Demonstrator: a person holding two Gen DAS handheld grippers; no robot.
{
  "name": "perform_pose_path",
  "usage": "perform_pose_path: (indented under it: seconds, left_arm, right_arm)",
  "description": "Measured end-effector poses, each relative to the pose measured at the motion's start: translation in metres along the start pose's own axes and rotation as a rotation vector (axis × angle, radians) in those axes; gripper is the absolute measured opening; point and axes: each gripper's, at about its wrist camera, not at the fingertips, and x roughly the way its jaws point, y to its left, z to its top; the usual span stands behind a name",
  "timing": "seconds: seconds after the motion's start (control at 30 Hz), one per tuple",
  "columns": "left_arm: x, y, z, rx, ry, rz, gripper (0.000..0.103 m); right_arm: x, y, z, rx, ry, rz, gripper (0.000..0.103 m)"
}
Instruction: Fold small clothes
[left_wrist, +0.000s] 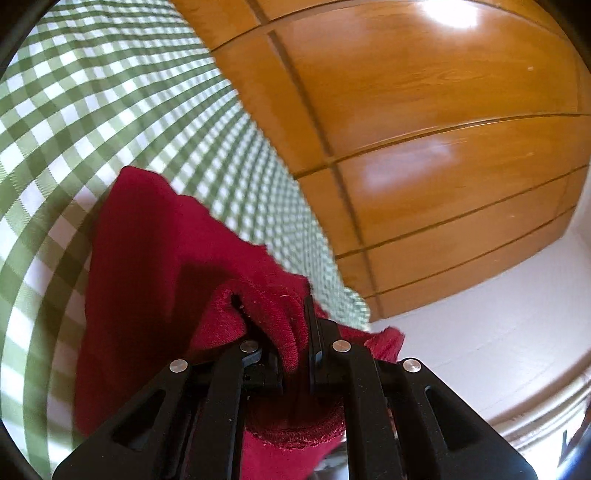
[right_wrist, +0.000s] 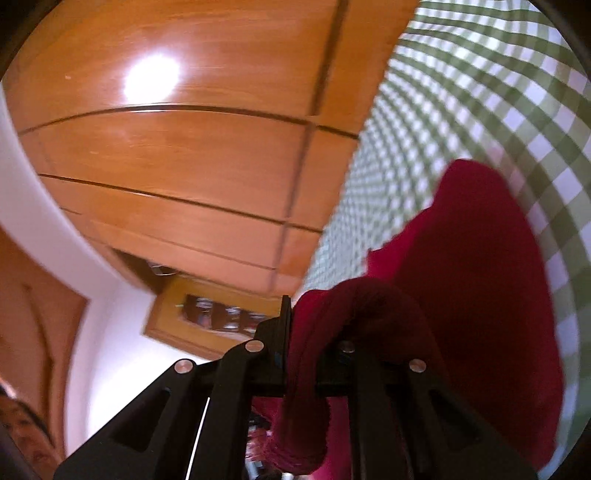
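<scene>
A dark red garment (left_wrist: 155, 251) hangs over a green-and-white checked cloth (left_wrist: 74, 110). My left gripper (left_wrist: 275, 314) is shut on a bunched edge of it, and a hem curls below the fingers. The cloth covers the left finger. In the right wrist view the same red garment (right_wrist: 480, 277) drapes to the right over the checked cloth (right_wrist: 480, 92). My right gripper (right_wrist: 314, 317) pinches a thick roll of the fabric. Only its left finger (right_wrist: 286, 321) shows; the other is under the fabric. Both views are tilted and blurred.
A glossy wooden wardrobe (left_wrist: 424, 129) with panel lines rises behind the checked surface and fills the left half of the right wrist view (right_wrist: 184, 166). A white wall (left_wrist: 480, 314) lies beside it. A small wooden cabinet with a glass front (right_wrist: 221, 314) and part of a person (right_wrist: 22, 424) show low on the left.
</scene>
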Motion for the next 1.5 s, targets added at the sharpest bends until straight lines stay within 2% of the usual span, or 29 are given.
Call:
perform_pose_path:
  seconds: [0.03, 0.07, 0.1, 0.13, 0.2, 0.3, 0.37, 0.4, 0.43, 0.5, 0.57, 0.63, 0.7, 0.83, 0.9, 1.03, 1.07, 1.1, 1.13, 1.2, 1.27, 1.3, 1.33, 1.37, 1.4, 1.5]
  left_arm:
    - [0.004, 0.003, 0.001, -0.002, 0.005, 0.037, 0.007]
    - [0.01, 0.005, 0.002, 0.001, 0.02, 0.098, 0.012]
    - [0.016, 0.007, 0.003, 0.0, 0.031, 0.125, 0.015]
    - [0.019, 0.009, 0.004, -0.004, 0.035, 0.129, 0.021]
    - [0.018, 0.009, 0.007, -0.019, 0.007, 0.099, 0.039]
    - [0.008, 0.008, 0.011, -0.047, -0.056, 0.055, 0.055]
    - [0.001, 0.004, 0.014, -0.039, -0.108, 0.073, 0.064]
    - [-0.008, 0.001, 0.014, -0.016, -0.157, 0.099, 0.074]
    - [-0.017, -0.002, 0.015, 0.003, -0.202, 0.123, 0.078]
    - [-0.031, -0.005, 0.016, 0.02, -0.257, 0.153, 0.082]
    - [-0.037, -0.003, 0.013, 0.021, -0.246, 0.177, 0.082]
    - [-0.039, -0.002, 0.003, 0.04, -0.197, 0.22, 0.082]
    - [-0.04, -0.004, -0.012, 0.092, -0.156, 0.257, 0.082]
    - [-0.044, -0.018, -0.039, 0.203, -0.125, 0.31, 0.081]
    - [-0.047, -0.024, -0.048, 0.235, -0.102, 0.317, 0.072]
    - [-0.048, -0.026, -0.064, 0.26, -0.051, 0.304, 0.07]
    - [-0.048, -0.026, -0.068, 0.257, -0.037, 0.305, 0.07]
    - [-0.045, -0.023, -0.072, 0.248, -0.011, 0.299, 0.066]
    - [-0.042, -0.021, -0.074, 0.242, 0.005, 0.294, 0.065]
    - [-0.032, -0.019, -0.08, 0.243, 0.06, 0.301, 0.063]
    - [-0.023, -0.018, -0.086, 0.262, 0.096, 0.338, 0.057]
    - [-0.02, -0.018, -0.088, 0.269, 0.106, 0.355, 0.049]
    - [-0.019, -0.018, -0.089, 0.273, 0.108, 0.363, 0.041]
    - [-0.02, -0.018, -0.088, 0.268, 0.111, 0.368, 0.019]
    - [-0.021, -0.017, -0.087, 0.255, 0.116, 0.362, 0.01]
    - [-0.033, -0.02, -0.081, 0.227, 0.093, 0.313, 0.007]
  right_arm:
    - [0.002, -0.003, 0.001, -0.004, -0.008, -0.023, 0.025]
    - [0.002, -0.008, 0.001, -0.003, -0.029, -0.036, 0.038]
    - [0.001, -0.011, 0.002, -0.001, -0.067, -0.051, 0.065]
    - [-0.001, -0.013, 0.002, -0.001, -0.088, -0.046, 0.071]
    - [-0.005, -0.02, 0.004, -0.005, -0.132, -0.037, 0.071]
    - [-0.013, -0.021, 0.002, -0.042, -0.169, -0.07, 0.071]
    - [-0.02, -0.013, -0.003, -0.099, -0.193, -0.125, 0.072]
    - [-0.022, -0.008, -0.004, -0.124, -0.2, -0.149, 0.074]
    - [-0.025, 0.0, -0.007, -0.161, -0.209, -0.183, 0.076]
    - [-0.035, 0.015, -0.013, -0.239, -0.216, -0.238, 0.076]
    - [-0.045, 0.025, -0.019, -0.298, -0.203, -0.284, 0.075]
    - [-0.055, 0.03, -0.026, -0.333, -0.184, -0.336, 0.069]
    - [-0.062, 0.032, -0.034, -0.365, -0.156, -0.374, 0.064]
    - [-0.073, 0.036, -0.062, -0.434, -0.093, -0.445, 0.06]
    - [-0.075, 0.031, -0.077, -0.447, -0.057, -0.452, 0.055]
    - [-0.065, 0.017, -0.094, -0.474, 0.011, -0.504, 0.043]
    - [-0.063, 0.015, -0.096, -0.471, 0.016, -0.503, 0.041]
    - [-0.062, 0.013, -0.096, -0.462, 0.013, -0.496, 0.037]
    - [-0.062, 0.011, -0.097, -0.443, 0.014, -0.476, 0.03]
    - [-0.058, 0.01, -0.096, -0.423, 0.036, -0.46, 0.025]
    - [-0.053, 0.01, -0.1, -0.437, 0.068, -0.477, 0.025]
    - [-0.052, 0.011, -0.101, -0.446, 0.074, -0.486, 0.022]
    - [-0.052, 0.011, -0.1, -0.447, 0.077, -0.485, 0.012]
    - [-0.054, 0.011, -0.099, -0.431, 0.077, -0.464, 0.009]
    - [-0.057, 0.013, -0.098, -0.419, 0.068, -0.439, 0.009]
    - [-0.071, 0.03, -0.098, -0.427, 0.036, -0.376, 0.007]
